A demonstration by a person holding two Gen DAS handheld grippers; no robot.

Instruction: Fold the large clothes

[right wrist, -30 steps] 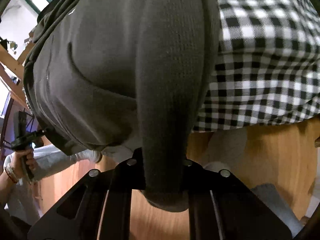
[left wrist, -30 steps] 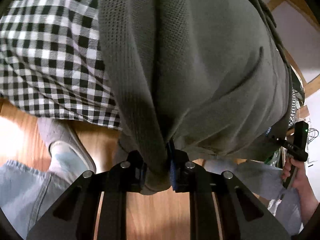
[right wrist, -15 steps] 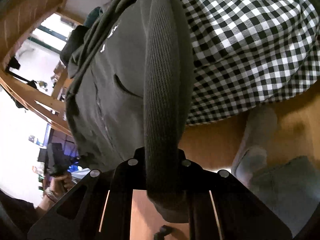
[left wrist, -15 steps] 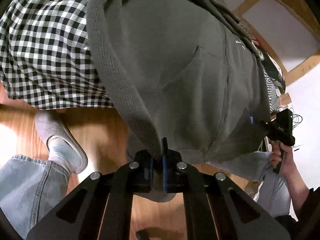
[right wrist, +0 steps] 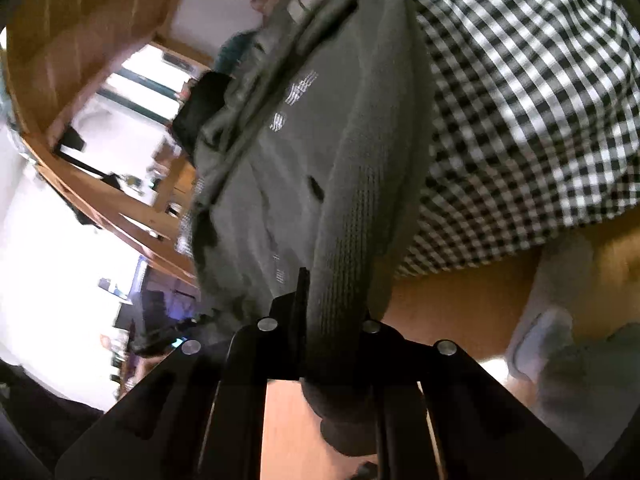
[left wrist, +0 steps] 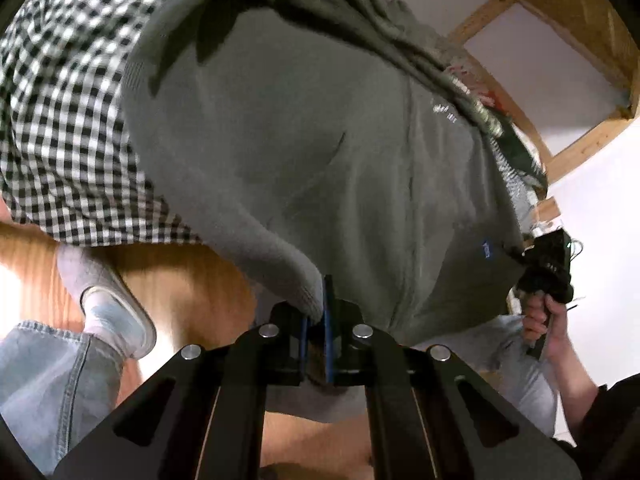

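Observation:
A large grey-green zip sweatshirt [left wrist: 320, 152] hangs off the edge of a table covered in a black-and-white checked cloth [left wrist: 60, 120]. My left gripper [left wrist: 314, 312] is shut on the ribbed hem at one bottom corner. In the right wrist view the same sweatshirt [right wrist: 320, 152] fills the middle, and my right gripper [right wrist: 332, 304] is shut on its ribbed hem at the other corner. Across the garment, the left wrist view catches the right gripper [left wrist: 548, 264] in a hand, pinching the far corner.
The checked cloth [right wrist: 520, 100] drapes over the table edge. Below is a wooden floor [left wrist: 180, 280], with a foot in a pale shoe [left wrist: 116, 312] and jeans [left wrist: 52, 384]. Wooden beams [left wrist: 560, 12] and a white wall stand behind; other clothes lie piled beyond the sweatshirt.
Both grippers have risen with the hem, lifting the sweatshirt's lower edge. Both views have tilted up, showing more of the room beyond. The left jaws closed tighter on the ribbing.

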